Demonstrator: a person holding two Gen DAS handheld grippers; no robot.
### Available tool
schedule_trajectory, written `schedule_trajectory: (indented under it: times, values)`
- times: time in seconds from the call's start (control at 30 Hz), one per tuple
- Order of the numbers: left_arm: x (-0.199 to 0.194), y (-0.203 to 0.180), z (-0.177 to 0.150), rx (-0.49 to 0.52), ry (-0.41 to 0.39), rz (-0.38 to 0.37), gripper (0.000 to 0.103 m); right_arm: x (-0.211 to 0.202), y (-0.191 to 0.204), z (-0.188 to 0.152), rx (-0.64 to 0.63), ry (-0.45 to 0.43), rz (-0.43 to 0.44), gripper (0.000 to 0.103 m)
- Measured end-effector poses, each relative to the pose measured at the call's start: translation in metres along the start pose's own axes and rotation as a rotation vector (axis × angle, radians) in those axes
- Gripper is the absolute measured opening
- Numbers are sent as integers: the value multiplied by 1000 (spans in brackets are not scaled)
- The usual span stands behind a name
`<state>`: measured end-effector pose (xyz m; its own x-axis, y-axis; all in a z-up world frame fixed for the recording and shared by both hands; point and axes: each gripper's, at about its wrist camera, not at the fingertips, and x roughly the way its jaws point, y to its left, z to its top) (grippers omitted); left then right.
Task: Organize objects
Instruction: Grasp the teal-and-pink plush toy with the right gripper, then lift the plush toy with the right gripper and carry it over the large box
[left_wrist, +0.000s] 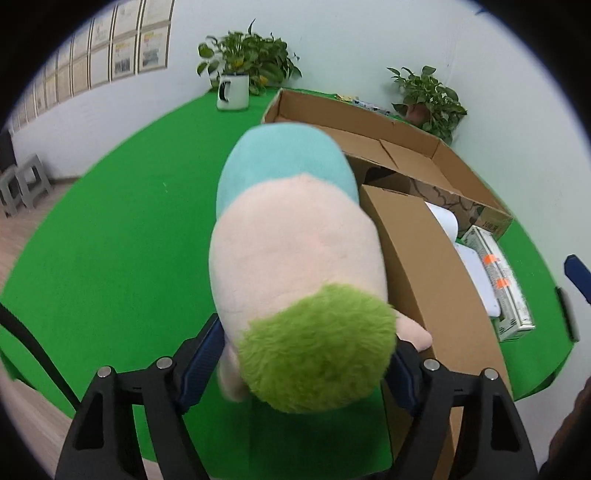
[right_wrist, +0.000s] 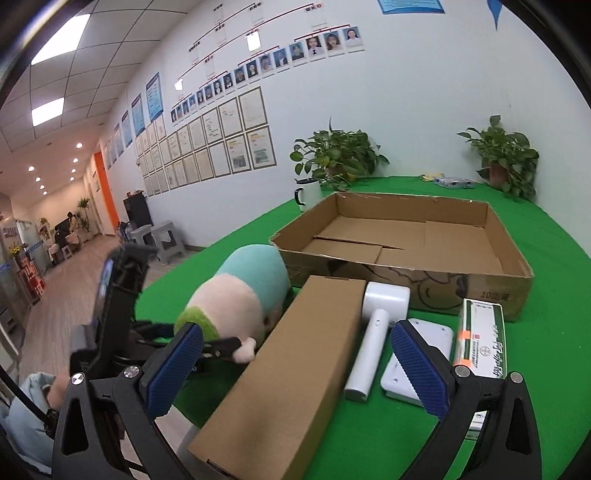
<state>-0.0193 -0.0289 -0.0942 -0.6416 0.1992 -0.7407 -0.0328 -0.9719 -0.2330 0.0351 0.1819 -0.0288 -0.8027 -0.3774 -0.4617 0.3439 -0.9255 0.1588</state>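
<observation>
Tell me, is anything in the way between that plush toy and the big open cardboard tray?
Nothing visible blocks it. The plush toy lies on the green cloth right beside the open cardboard tray, whose low wall is all it must clear. The closed brown box sits beside the toy, not between them.

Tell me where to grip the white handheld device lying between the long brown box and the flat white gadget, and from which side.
Grip the white handheld device across its slim round handle, coming from above with the right hand-held gripper, one finger on each long side. The handle lies flat on the green cloth and is narrower than the blocky head. The long brown box crowds its left, so sideways entry looks tight.
</observation>
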Motion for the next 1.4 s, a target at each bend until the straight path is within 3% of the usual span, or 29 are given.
schedule_trajectory:
  times: [0.27,0.53,0.67,0.73,0.87,0.97,1.03,1.07,1.1,1.2,1.4]
  values:
    - [-14,12,-6,-7,-29,-64,60,30,15,28,64,75,86,102]
    - [-49,25,-40,43,-66,-39,59,78,59,68,69,186,246,102]
    - [-62,30,-58,39,-83,-38,59,115,96,80,33,257,271,102]
    - [-67,31,-65,38,-93,-35,59,132,112,80,24,305,268,102]
    - [-71,30,-72,48,-110,-18,59,176,138,66,-19,494,167,102]
    - [-71,26,-76,52,-119,-5,59,193,151,51,-43,589,127,99]
    - [-72,27,-77,37,-130,-12,58,193,153,49,-45,596,112,97]
    - [-72,27,-77,38,-136,-12,57,193,158,49,-55,601,107,87]
    - [-72,27,-77,37,-142,-12,57,190,159,47,-61,604,110,85]
    - [-71,26,-77,28,-150,-10,56,190,172,42,-121,582,81,76]
    - [-72,19,-74,54,-168,14,53,179,179,37,-122,536,67,63]
